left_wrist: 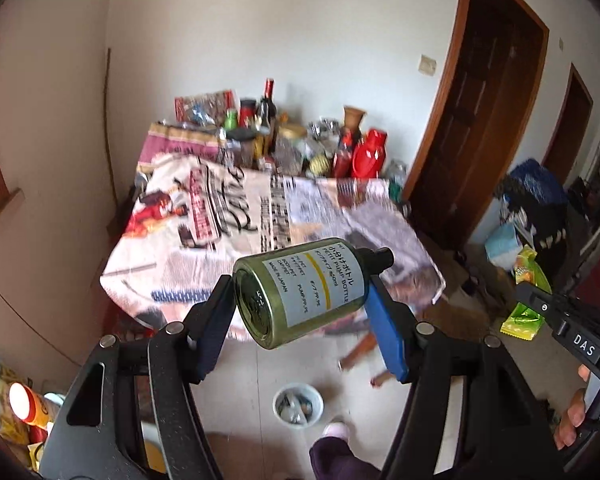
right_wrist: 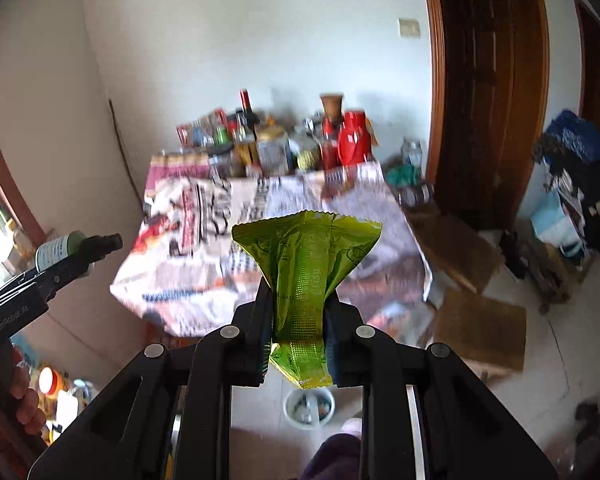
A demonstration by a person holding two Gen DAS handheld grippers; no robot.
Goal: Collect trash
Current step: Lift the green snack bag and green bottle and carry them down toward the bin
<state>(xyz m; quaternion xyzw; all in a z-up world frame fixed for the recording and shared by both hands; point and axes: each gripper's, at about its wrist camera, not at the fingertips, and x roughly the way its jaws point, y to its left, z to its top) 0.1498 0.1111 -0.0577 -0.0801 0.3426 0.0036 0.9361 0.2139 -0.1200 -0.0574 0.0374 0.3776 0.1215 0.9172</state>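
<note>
- Bottle (left_wrist: 300, 292) clamped in left gripper (left_wrist: 300, 312), held crosswise between the blue pads (left_wrist: 384, 332); round base turned toward the camera and to the left, black pump neck pointing away and to the right; long axis slanted, nowhere near upright
- Wrapper (right_wrist: 306, 280), green and crinkled, pinched in right gripper (right_wrist: 298, 336); jaws nearly together on its waist; serrated top flaring above the fingers, lower end hanging below them
- Bucket (left_wrist: 298, 404), small and white, standing on the tiled floor below both loads; in the left view, just under the bottle and slightly nearer the body; in the right view (right_wrist: 309, 407), straight beneath the wrapper's hanging end; some scraps already inside, contents too blurred to name
- Judged nearer to a clean drop: right side, wrapper tail almost plumb over the rim; probably needs only lowering and releasing
- Judged trickier: left side; bottle lying sideways, likely to roll or glance off the rim unless tipped neck-down first
- Table (left_wrist: 204, 216) under a printed cloth, beyond the bucket, crowded with jars at the far end; no part in the drop
</note>
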